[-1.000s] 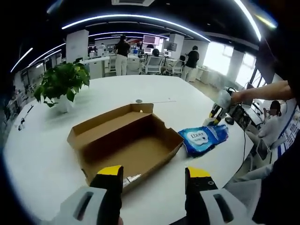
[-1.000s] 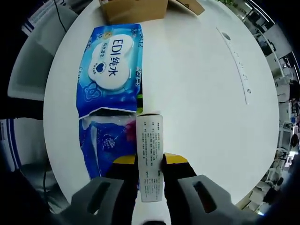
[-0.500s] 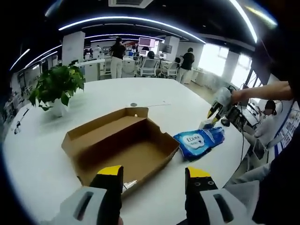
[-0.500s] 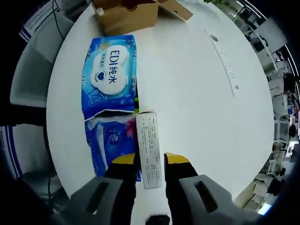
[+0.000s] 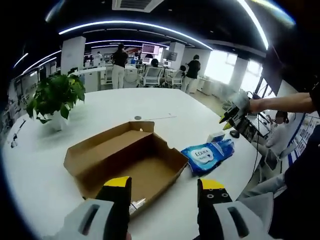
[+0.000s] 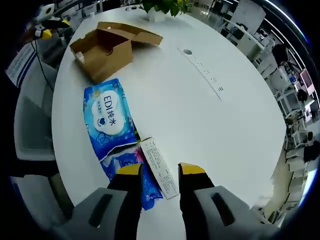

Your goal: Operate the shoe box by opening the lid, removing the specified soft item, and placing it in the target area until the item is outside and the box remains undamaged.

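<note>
Open brown cardboard shoe box (image 5: 127, 162) empty; blue soft wipes pack (image 6: 112, 122) out on the round white table (image 6: 200, 120). Both grippers spread, holding nothing. Risk: right gripper (image 6: 159, 171) hangs above small white carton (image 6: 159, 167), could knock it; left gripper (image 5: 162, 184) near box wall.

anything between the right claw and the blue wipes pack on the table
Nothing visible blocks it. The open right claw hovers above the white table, over a small white box lying against the blue wipes pack, whose top is bare.
</note>
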`<control>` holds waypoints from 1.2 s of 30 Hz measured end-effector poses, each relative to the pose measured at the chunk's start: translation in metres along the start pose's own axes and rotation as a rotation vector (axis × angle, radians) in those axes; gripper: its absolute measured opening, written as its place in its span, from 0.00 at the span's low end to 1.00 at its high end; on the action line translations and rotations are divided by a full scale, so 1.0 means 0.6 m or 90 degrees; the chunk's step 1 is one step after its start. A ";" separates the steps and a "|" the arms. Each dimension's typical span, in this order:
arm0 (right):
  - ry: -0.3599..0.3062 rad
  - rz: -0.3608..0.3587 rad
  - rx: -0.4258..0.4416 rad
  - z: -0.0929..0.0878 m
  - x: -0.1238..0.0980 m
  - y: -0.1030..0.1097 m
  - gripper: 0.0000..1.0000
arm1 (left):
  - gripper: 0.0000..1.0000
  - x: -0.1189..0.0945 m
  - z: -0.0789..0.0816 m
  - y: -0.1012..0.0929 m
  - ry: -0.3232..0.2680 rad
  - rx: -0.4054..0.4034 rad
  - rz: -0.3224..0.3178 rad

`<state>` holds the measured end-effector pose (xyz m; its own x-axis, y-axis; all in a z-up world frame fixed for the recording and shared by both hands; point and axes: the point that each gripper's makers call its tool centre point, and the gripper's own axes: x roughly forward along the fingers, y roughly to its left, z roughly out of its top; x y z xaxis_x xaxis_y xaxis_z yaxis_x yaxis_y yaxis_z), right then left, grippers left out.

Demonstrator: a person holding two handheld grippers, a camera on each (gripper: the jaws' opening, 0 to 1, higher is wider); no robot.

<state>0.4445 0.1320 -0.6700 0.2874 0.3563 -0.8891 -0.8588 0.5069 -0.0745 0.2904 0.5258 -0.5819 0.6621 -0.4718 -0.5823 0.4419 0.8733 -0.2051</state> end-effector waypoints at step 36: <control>-0.316 0.149 0.091 0.388 0.032 0.263 0.34 | 0.53 -0.091 -0.048 0.104 -0.020 -0.054 0.037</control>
<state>0.4130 0.4016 -0.5936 0.2906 0.7806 -0.5533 -0.8676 0.4588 0.1915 0.2644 0.6094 -0.5854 0.7048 -0.4219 -0.5704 0.3499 0.9061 -0.2379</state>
